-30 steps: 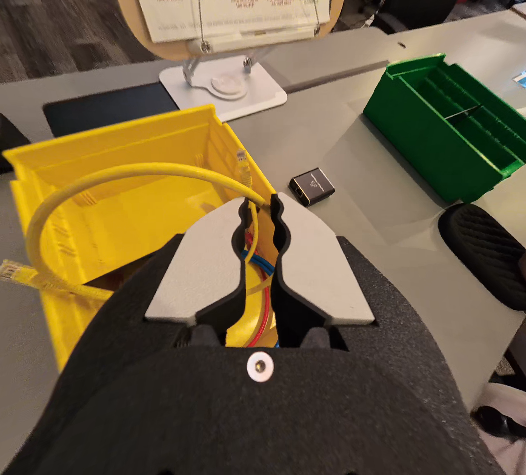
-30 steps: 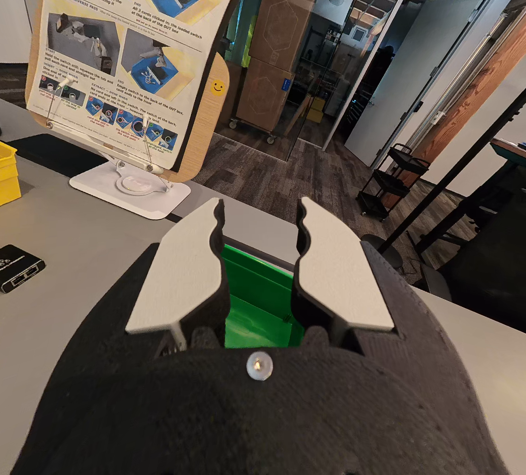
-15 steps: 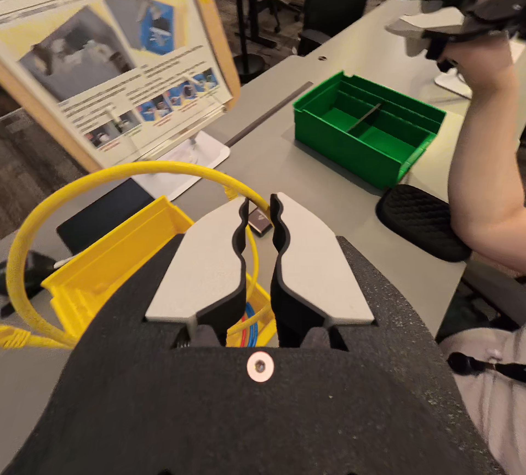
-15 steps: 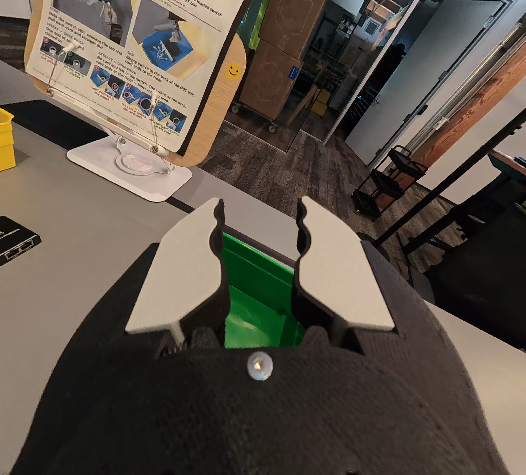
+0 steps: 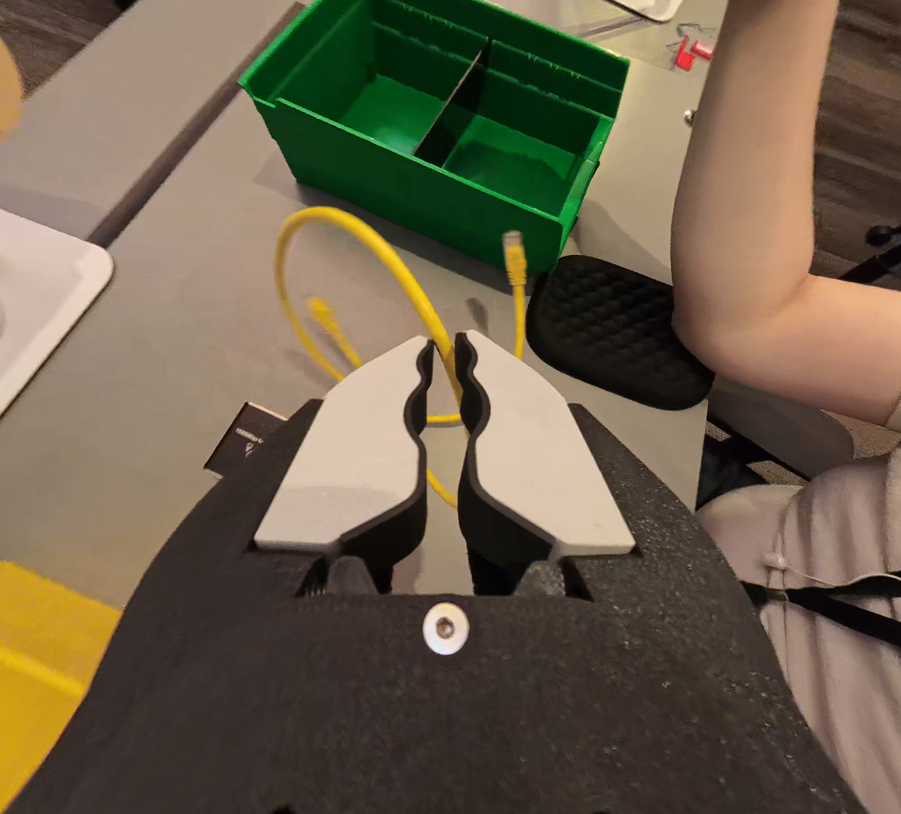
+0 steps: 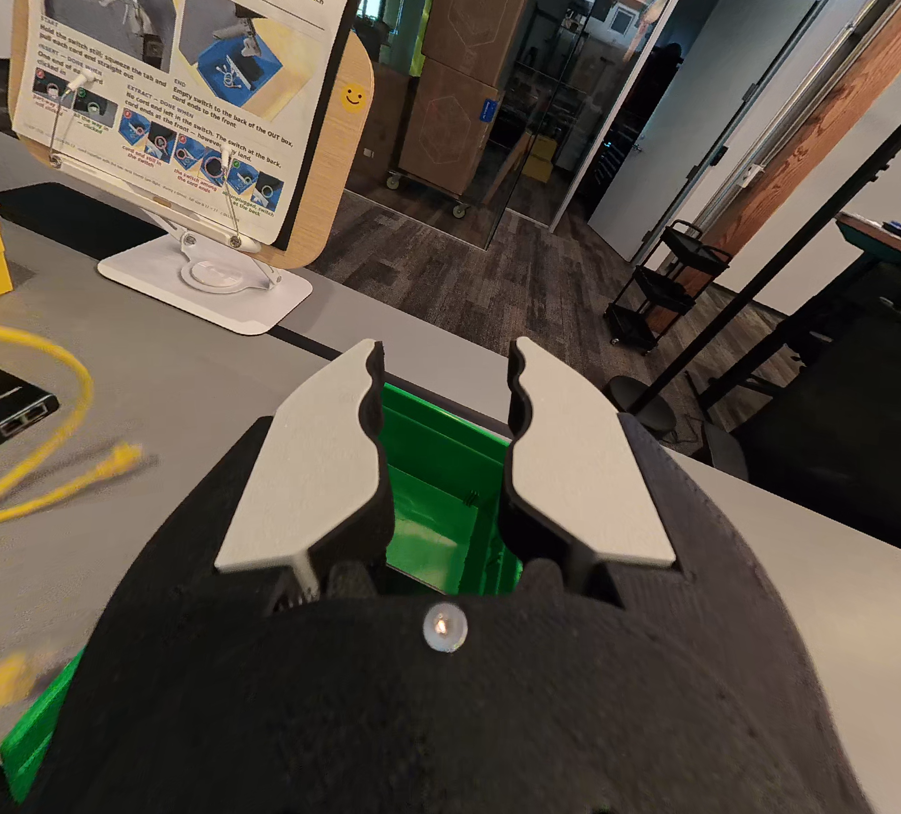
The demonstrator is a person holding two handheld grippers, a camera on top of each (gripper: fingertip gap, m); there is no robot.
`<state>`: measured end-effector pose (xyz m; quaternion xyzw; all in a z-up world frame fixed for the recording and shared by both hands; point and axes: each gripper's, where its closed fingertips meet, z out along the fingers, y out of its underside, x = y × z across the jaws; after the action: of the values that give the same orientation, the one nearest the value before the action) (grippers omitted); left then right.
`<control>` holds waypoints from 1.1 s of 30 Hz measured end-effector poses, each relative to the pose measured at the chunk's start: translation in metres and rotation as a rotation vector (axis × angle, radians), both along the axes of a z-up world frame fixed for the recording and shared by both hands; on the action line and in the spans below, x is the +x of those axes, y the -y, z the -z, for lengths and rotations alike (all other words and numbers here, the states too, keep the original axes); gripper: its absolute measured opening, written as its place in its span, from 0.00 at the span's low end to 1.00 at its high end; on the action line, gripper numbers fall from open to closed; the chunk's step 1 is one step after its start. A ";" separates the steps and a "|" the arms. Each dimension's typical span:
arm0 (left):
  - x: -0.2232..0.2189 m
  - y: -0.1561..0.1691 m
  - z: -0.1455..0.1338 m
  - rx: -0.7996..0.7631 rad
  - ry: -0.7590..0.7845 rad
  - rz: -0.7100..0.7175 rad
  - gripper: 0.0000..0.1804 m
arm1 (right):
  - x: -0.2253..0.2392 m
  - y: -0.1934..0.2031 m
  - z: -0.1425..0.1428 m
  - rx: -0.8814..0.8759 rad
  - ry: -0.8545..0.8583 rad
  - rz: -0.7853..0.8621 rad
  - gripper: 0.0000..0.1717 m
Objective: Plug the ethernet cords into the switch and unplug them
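The left claw [image 5: 444, 344] pinches the yellow cord [image 5: 341, 232] above the grey surface [image 5: 161, 303], the switch [image 6: 22, 405] lying at its 9 o'clock, while the right claw [image 6: 444, 354] waits spread; fetching seems underway, and next comes regripping near a plug.

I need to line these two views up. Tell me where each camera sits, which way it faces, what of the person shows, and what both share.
Left wrist view: on the left gripper, looking down across the grey table at the green bin; its fingers pinch a yellow cord; a bare forearm shows at right.
Right wrist view: on the right gripper, above the green bin, facing the instruction board and the room beyond; jaws apart, nothing between them; no body part shows.
Shared: green bin, yellow cord, black switch, table.
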<state>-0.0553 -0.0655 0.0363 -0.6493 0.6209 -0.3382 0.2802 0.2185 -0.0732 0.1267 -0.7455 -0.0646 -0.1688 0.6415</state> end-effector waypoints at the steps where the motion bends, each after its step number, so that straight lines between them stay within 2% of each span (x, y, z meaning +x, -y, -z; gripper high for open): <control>1: 0.009 -0.001 0.008 -0.012 -0.020 0.012 0.04 | 0.000 0.000 0.000 0.001 0.000 -0.001 0.29; 7: 0.054 0.008 0.041 -0.026 -0.100 0.089 0.03 | 0.002 0.000 0.002 -0.004 -0.002 -0.006 0.29; 13: 0.058 0.022 0.089 0.107 -0.218 0.154 0.03 | 0.009 0.001 0.005 0.004 -0.033 -0.008 0.29; 22: 0.056 0.039 0.141 -0.059 -0.205 0.174 0.05 | 0.012 0.000 0.010 -0.012 -0.041 -0.011 0.29; 26: 0.053 0.045 0.143 -0.107 -0.130 0.184 0.20 | 0.013 -0.001 0.013 -0.024 -0.047 -0.013 0.29; 28: 0.044 0.042 0.137 -0.095 -0.112 0.187 0.24 | 0.014 0.000 0.015 -0.035 -0.045 -0.011 0.29; 30: 0.030 0.035 0.119 -0.062 -0.071 0.170 0.25 | 0.015 0.001 0.016 -0.038 -0.044 -0.007 0.29; 33: -0.004 0.007 0.076 0.038 -0.003 0.070 0.26 | 0.015 0.003 0.014 -0.027 -0.049 -0.008 0.29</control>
<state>-0.0594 -0.0722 -0.0396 -0.6221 0.6500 -0.3350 0.2797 0.2337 -0.0761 0.1124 -0.7576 -0.0539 -0.1472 0.6336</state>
